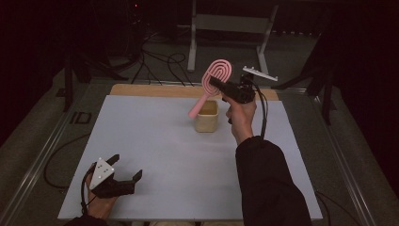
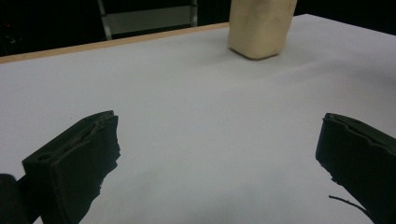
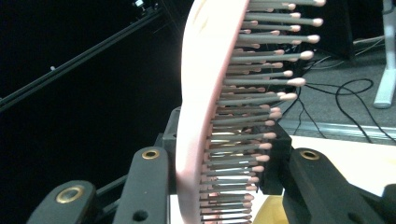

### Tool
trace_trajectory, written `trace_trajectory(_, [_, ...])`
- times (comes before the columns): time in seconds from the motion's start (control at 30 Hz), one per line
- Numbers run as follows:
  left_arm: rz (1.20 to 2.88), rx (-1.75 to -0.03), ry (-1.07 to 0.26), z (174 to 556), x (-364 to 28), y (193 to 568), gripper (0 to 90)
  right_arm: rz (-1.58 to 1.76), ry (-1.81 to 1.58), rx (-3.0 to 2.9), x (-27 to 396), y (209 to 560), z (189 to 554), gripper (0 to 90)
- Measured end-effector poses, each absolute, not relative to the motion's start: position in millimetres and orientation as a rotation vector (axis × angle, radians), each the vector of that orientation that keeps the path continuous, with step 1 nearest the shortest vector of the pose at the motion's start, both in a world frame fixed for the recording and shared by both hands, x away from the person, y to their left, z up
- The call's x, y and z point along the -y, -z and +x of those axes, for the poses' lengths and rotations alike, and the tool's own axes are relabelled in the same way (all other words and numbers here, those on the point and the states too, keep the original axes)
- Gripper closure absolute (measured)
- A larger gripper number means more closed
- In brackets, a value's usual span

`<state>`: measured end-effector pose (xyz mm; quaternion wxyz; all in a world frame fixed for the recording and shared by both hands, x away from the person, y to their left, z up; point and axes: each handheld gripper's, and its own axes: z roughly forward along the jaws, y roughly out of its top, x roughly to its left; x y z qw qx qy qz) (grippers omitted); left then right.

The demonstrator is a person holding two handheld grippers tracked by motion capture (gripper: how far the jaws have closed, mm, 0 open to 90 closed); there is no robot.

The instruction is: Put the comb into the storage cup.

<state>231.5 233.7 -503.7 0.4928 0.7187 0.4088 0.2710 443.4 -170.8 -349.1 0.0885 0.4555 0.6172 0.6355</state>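
A pink hairbrush (image 1: 217, 74) hangs tilted above the far middle of the table, head up and handle slanting down-left. My right gripper (image 1: 217, 84) is shut on the head; in the right gripper view both jaws press the brush (image 3: 201, 107) from back and bristle side. The handle's tip sits by the left rim of a beige cup (image 1: 207, 117); I cannot tell if they touch. My left gripper (image 1: 127, 165) rests at the front left of the table, open with nothing between its jaws. In the left gripper view my left gripper (image 2: 219, 149) faces the cup (image 2: 259, 25) far ahead.
A pale sheet (image 1: 155, 155) covers the table, with a wooden strip (image 1: 155, 90) along the far edge. Behind the table stand a white metal frame (image 1: 230, 23) and loose cables (image 1: 160, 63) on the floor. A rail (image 1: 42, 155) runs along the left side.
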Motion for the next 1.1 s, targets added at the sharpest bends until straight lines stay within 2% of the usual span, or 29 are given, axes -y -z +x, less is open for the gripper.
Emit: trace_trajectory(1.1, [1.742,-0.989,-0.661,230.2,-233.2,502.9,0.0,1.427,-1.808,-1.737,185.3,346.6,452.4,63.6])
